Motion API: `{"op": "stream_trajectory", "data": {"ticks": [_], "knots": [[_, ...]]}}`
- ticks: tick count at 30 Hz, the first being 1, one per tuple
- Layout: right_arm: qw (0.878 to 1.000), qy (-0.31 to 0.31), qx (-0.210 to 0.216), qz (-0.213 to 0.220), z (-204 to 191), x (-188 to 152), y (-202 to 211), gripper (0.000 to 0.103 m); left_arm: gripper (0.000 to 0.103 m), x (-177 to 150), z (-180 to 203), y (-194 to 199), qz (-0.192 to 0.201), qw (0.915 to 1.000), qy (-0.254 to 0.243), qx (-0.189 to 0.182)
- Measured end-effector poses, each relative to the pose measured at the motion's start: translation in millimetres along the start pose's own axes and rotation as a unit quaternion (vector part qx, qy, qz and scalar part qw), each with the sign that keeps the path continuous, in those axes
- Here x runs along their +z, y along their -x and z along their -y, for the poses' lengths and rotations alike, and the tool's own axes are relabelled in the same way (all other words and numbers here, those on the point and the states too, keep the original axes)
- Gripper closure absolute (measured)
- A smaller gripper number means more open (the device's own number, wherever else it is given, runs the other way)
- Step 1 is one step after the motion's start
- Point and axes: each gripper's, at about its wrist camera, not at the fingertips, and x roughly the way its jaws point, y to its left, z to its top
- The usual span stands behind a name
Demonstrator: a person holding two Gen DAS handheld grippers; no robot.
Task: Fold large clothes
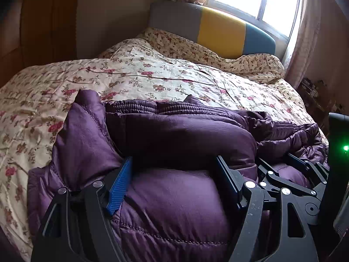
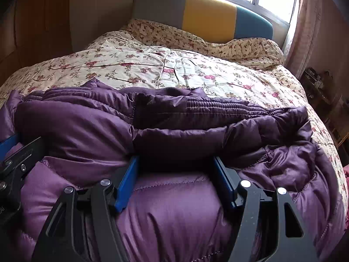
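You have a purple quilted coat (image 2: pixel 174 207) of smooth, faintly shiny cloth lying on a matt floral cotton-like bedcover (image 1: pixel 141 74). Your left gripper (image 1: pixel 174 174) and right gripper (image 2: pixel 176 174) look like matt black plastic with ribbed blue pads (image 1: pixel 121 185) and shiny metal rivets; the headboard (image 1: pixel 218 30) is matt padded cloth.

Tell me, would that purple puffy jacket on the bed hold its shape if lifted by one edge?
Probably not. The purple down jacket already slumps in soft folds over the floral quilt, so it would likely droop. Its puffy quilted panels suggest it is light for its bulk. The shiny shell looks slippery, so a fold may slide open.
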Motion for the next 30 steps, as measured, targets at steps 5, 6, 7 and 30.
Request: {"op": "stream_trajectory", "data": {"ticks": [5,6,7,30], "knots": [[1.0,-0.002,0.002,0.001,1.3,-0.5,-0.8,0.037,0.029,-2.5,-1.0,-1.5,0.001,1.0,0.005,-0.002],[1.0,-0.003,0.002,0.001,1.8,-0.6,-0.6,0.037,0.029,-2.3,-1.6,-1.7,0.001,1.0,0.005,-0.003],[1.0,-0.004,0.003,0.0,2.0,-0.7,-0.7,0.037,0.029,-2.6,-1.7,-1.4,0.002,1.0,0.006,-0.003],[1.0,0.002,-0.009,-0.005,0.2,1.9,-0.2,0.036,0.029,-2.3,-3.9,-1.6,0.004,0.9999,0.01,-0.011]]}}
